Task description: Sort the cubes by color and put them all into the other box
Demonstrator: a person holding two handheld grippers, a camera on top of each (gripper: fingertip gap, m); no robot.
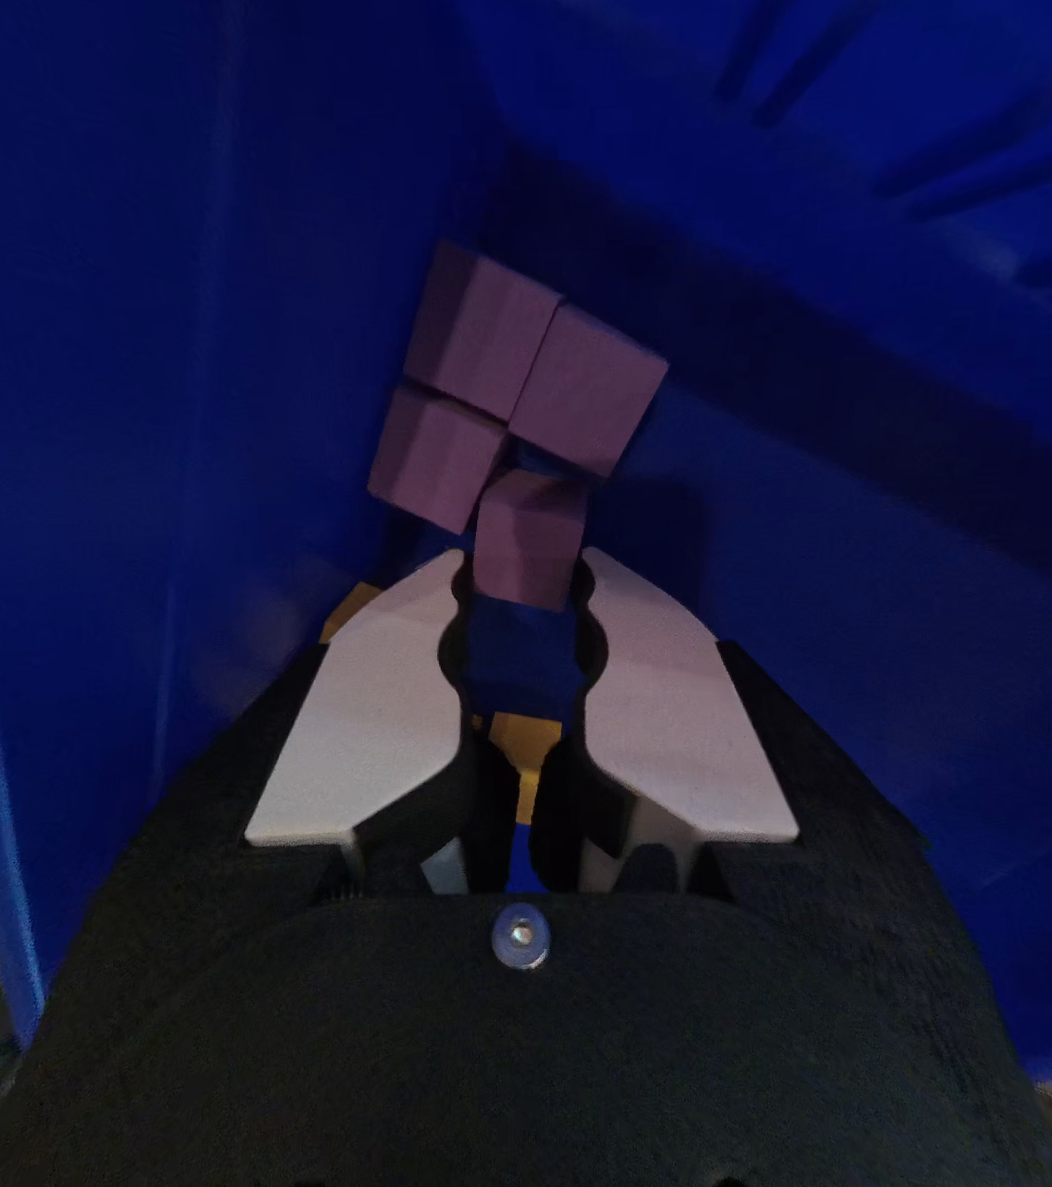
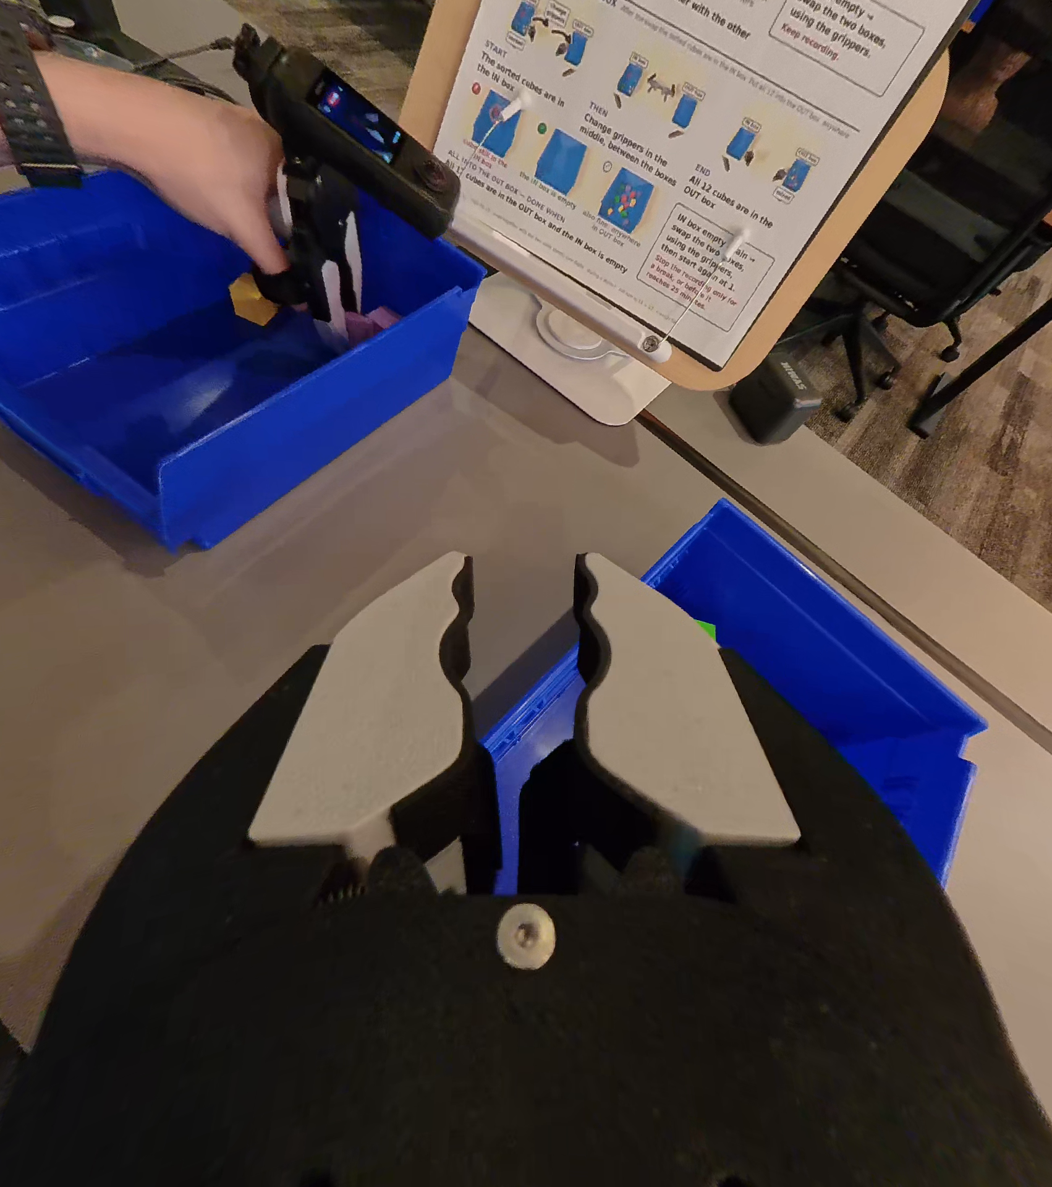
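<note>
Left tool (image 1: pixel 520 565) pinches my purple cube (image 1: pixel 526 546) inside blue bin (image 1: pixel 125 385); right tool (image 2: pixel 523 578) hangs spread above table (image 2: pixel 318 578).

Blue bin walls (image 1: pixel 157 449) and purple cubes (image 1: pixel 510 385) hem the corner — grey table (image 2: pixel 510 482) open.

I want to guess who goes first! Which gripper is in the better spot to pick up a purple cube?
Probably the left gripper. It is down inside the blue bin, fingers around one purple cube, three more just beyond. The right gripper hangs open over the grey table, beside the other bin.
</note>
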